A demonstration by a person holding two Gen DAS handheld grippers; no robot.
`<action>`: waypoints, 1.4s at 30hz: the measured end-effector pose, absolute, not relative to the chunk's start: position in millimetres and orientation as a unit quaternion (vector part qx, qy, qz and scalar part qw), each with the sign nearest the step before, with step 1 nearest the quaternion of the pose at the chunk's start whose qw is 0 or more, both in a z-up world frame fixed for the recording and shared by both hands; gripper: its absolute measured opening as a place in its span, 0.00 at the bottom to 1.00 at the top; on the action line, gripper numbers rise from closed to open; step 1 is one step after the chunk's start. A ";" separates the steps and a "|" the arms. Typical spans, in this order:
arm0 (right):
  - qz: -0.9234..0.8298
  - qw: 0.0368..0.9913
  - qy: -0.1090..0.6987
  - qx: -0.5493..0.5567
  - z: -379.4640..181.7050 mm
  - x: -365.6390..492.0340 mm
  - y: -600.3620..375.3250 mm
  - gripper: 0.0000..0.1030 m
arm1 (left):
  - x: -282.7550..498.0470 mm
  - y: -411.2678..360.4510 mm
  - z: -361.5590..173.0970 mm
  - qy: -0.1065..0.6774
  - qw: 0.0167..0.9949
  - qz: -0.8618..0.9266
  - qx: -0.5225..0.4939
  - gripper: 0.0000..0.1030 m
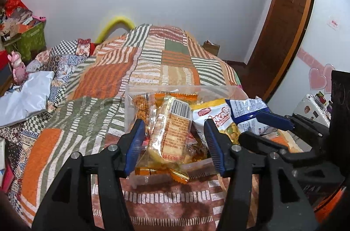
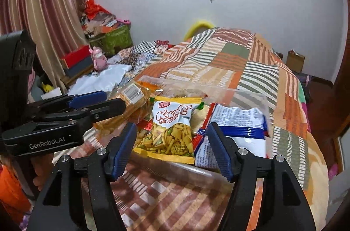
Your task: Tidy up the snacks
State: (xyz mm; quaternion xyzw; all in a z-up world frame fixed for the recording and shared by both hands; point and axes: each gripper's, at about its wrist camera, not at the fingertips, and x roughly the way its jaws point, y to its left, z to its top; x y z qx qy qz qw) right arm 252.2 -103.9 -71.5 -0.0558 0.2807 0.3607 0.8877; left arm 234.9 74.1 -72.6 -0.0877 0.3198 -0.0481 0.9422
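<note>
A clear plastic box [image 1: 140,91] sits on the patchwork bedspread and holds several snack packets. My left gripper [image 1: 174,143] is open, its fingers on either side of an orange-wrapped cake packet [image 1: 172,132] that leans in the box's left part. My right gripper [image 2: 171,148] is open, its fingers either side of a white-and-yellow Kakafc crisp packet [image 2: 172,128] lying in the box [image 2: 240,93]. A blue-and-white packet [image 2: 238,124] lies to its right. The right gripper also shows in the left wrist view [image 1: 271,121]; the left one shows in the right wrist view [image 2: 96,104].
The patchwork bedspread [image 1: 153,56] stretches ahead to the wall. A white plastic bag [image 1: 24,97], a pink toy [image 1: 18,67] and a green box of clutter [image 1: 26,38] are at the left. A wooden door [image 1: 284,23] is at the right.
</note>
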 end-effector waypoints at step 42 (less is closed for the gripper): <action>0.329 0.935 0.134 0.011 -11.4 134.5 -199.5 0.98 | 63.1 26.5 10.3 0.146 0.988 -0.010 -0.039 0.99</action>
